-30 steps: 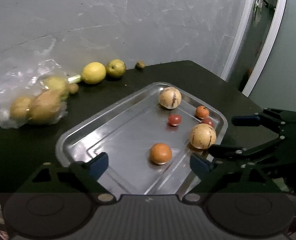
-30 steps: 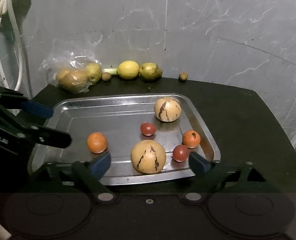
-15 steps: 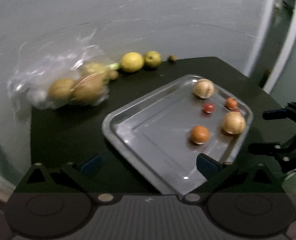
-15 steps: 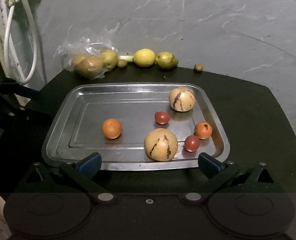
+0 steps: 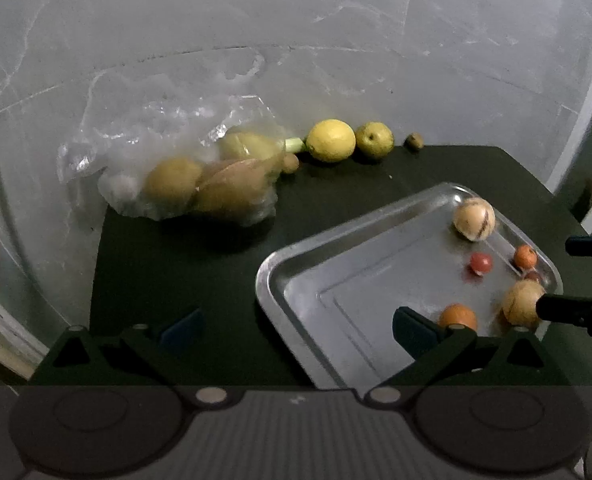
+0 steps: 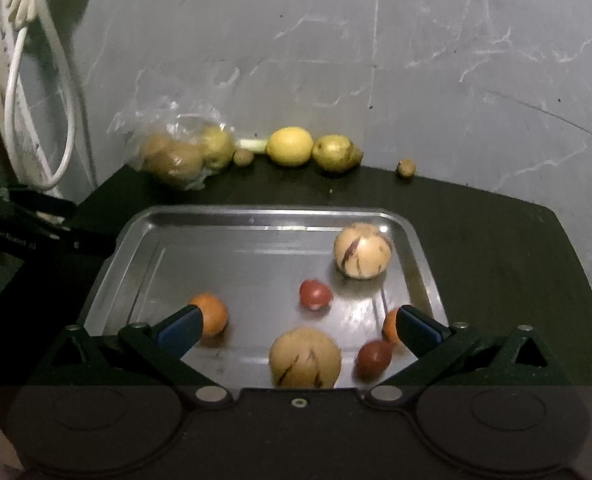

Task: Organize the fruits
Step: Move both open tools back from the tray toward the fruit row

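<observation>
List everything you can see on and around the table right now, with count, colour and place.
Tray: 1, silver metal, middle of the table.
Striped round fruits: 2, cream with dark streaks, in the tray, one at the far right, one at the near edge.
Oranges: 2, orange, in the tray, one near left, one near right.
Tomatoes: 2, red, in the tray, one central, one near right.
Plastic bag: 1, clear, holding yellow-brown fruits, far left by the wall.
Lemon: 1, yellow, by the wall.
Pear-like fruit: 1, yellow-green, right of the lemon.
Small brown fruits: 2, by the wall, the other beside the bag.
Table: 1, dark.
Cables: white, hanging at the left.
Left gripper: open, empty.
Right gripper: open, empty.
</observation>
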Available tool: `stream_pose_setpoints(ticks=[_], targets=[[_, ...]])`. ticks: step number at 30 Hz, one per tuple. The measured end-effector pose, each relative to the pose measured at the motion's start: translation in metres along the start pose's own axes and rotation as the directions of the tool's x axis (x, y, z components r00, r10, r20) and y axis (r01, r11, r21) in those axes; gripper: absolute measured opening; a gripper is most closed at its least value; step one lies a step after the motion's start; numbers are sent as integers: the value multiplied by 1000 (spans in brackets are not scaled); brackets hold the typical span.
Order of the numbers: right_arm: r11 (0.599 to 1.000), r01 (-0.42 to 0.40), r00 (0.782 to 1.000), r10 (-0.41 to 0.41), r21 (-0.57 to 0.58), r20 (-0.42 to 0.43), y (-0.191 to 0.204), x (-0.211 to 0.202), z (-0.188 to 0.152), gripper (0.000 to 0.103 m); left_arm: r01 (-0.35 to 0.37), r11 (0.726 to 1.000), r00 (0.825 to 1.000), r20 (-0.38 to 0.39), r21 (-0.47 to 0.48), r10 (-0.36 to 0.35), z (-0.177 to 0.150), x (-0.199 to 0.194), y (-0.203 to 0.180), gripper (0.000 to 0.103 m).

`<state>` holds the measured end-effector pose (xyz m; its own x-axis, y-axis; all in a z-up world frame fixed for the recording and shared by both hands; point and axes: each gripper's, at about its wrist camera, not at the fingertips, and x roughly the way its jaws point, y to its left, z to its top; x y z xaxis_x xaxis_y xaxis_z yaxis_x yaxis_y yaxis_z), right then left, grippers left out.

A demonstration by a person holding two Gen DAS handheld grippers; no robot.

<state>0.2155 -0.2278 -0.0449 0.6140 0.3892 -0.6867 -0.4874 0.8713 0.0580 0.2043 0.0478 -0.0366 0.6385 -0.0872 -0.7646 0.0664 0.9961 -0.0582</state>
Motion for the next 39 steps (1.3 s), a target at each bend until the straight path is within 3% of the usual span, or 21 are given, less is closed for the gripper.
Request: stream_pose_setpoints(ticks=[15,27,39], targets=[[999,-39,999,39,17,33,-51,34,33,102,-2,998,1000,-7,-57,2,34,33,-26,102],[1000,-21,999,20,12,26,-88,60,46,102,47,989,999,10,-142,-46,59,66,-56,102],[1000,-5,1000,4,16,19,-123,94,60,102,117,950,993,35,-290,-112,97,105,-74,102]])
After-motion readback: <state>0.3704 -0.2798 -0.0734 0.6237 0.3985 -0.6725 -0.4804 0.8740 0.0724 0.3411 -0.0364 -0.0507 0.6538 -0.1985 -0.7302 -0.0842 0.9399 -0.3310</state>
